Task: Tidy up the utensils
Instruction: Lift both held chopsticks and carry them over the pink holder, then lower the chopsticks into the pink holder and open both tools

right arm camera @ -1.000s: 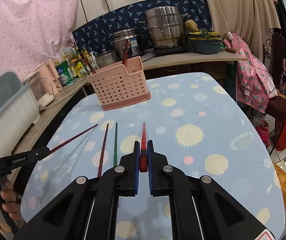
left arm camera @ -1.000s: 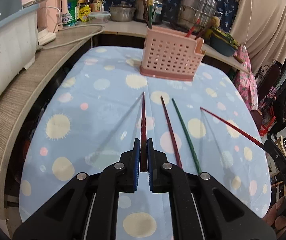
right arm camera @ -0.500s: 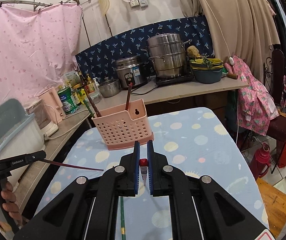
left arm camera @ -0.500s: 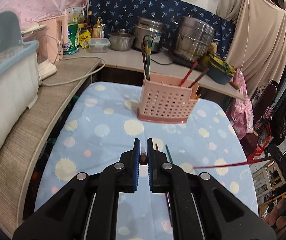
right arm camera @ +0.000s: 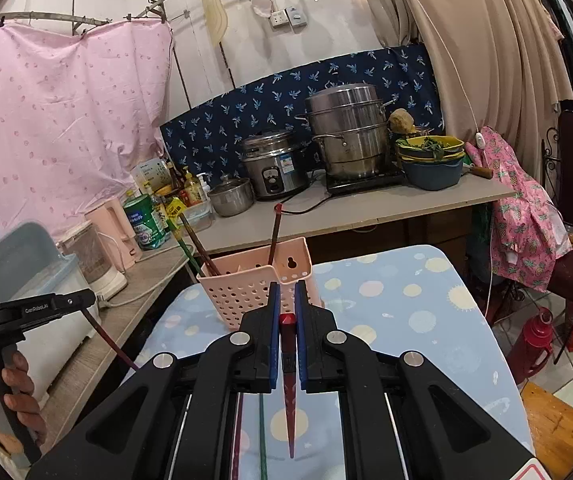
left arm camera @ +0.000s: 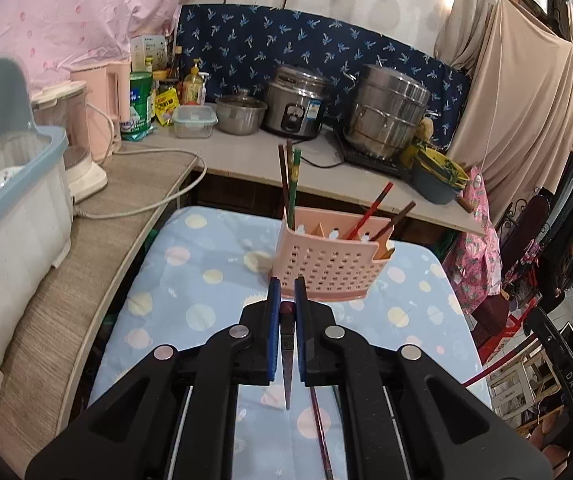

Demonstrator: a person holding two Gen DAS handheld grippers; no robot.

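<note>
A pink perforated utensil holder point(left arm camera: 326, 268) stands on the spotted blue tablecloth point(left arm camera: 190, 280) with several chopsticks point(left arm camera: 290, 176) upright in it; it also shows in the right wrist view point(right arm camera: 254, 284). My left gripper point(left arm camera: 286, 292) is shut on a dark red chopstick point(left arm camera: 287, 364) that hangs tip down above the table, just short of the holder. My right gripper point(right arm camera: 286, 296) is shut on a red chopstick point(right arm camera: 288, 384), also tip down. A dark red chopstick point(left arm camera: 320, 432) and a green chopstick point(right arm camera: 262, 432) lie on the cloth below.
A counter point(left arm camera: 246, 156) behind the table carries a rice cooker point(left arm camera: 294, 104), a steel steamer pot point(left arm camera: 386, 116) and bottles. A white and blue bin point(left arm camera: 10, 208) stands on the left ledge. Clothes point(right arm camera: 522, 216) hang off the right.
Both grippers have risen from the cloth and tilted up, each carrying its chopstick. The chopsticks now point down instead of forward. The holder is nearer in both views.
</note>
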